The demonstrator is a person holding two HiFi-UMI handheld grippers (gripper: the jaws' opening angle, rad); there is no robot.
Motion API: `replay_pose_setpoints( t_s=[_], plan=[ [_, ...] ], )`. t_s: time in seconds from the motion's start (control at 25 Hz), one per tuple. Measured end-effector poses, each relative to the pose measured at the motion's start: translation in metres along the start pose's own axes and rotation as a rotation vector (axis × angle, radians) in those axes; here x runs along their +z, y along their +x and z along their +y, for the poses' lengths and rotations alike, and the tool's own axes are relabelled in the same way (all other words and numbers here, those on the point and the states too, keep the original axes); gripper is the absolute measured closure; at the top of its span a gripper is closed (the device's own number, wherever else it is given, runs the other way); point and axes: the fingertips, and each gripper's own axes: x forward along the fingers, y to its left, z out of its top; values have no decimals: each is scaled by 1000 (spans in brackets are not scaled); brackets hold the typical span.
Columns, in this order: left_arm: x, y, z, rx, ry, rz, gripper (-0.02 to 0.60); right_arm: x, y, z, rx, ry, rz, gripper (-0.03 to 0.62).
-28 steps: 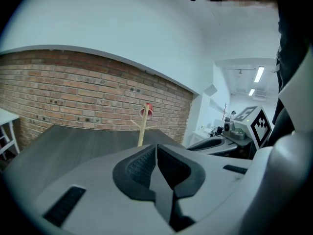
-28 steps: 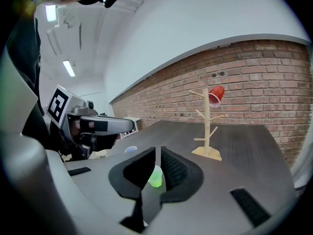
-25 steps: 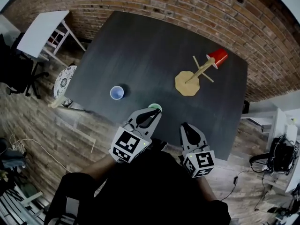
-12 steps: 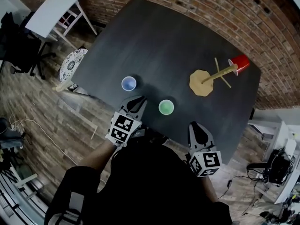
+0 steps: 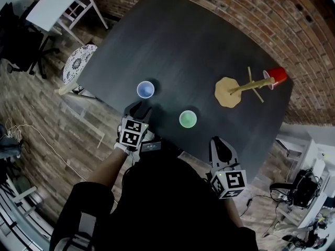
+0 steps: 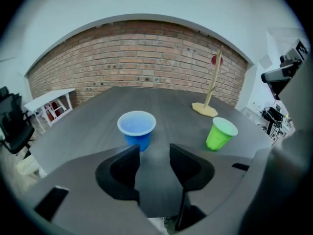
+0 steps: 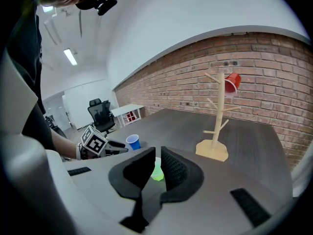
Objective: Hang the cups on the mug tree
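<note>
A blue cup point(image 5: 145, 89) point(image 6: 137, 129) and a green cup point(image 5: 188, 119) point(image 6: 221, 133) stand upright on the dark table point(image 5: 199, 46). The wooden mug tree point(image 5: 229, 92) point(image 7: 217, 116) stands at the right, and a red cup point(image 5: 277, 77) point(image 7: 232, 84) hangs on one of its upper pegs. My left gripper point(image 5: 137, 109) point(image 6: 154, 153) is just short of the blue cup; its jaws have just been opening and nothing is between them. My right gripper point(image 5: 217, 143) point(image 7: 155, 173) hovers at the table's near edge, shut and empty, with the green cup beyond it.
A brick wall point(image 5: 251, 9) runs behind the table. Left of the table are a white desk point(image 5: 57, 4), a round patterned stool point(image 5: 78, 69) and a black office chair point(image 7: 100, 111). The table's near edge lies under both grippers.
My left gripper has swung left and down from near the green cup to just before the blue cup, and its jaws have opened. The right gripper has shifted only slightly.
</note>
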Motion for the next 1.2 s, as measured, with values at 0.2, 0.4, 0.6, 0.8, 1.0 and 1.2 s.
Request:
replay_pose_setpoints(
  t_s=[0.2,0.4,0.6,0.8,1.0,1.2],
  plan=[
    [-10,21,24,12,-45,37,357,-2,7,3,-4,-6,27,537],
    [-6,36,37,26,-39,41,327,-3,13,4,-11,-5,44,538],
    [-6,55,44,33,-38,49,327,-2,19,2,-21,19,50,537],
    [-7,68,47,52,-13,61,327,-1,25,3,-22,4,60,538],
    [-9,78,42,60,4,83,327,3,30,6,-13,-9,58,537],
    [-9,82,45,78,-21,86,327,3,30,4,-21,-5,63,537]
  ],
)
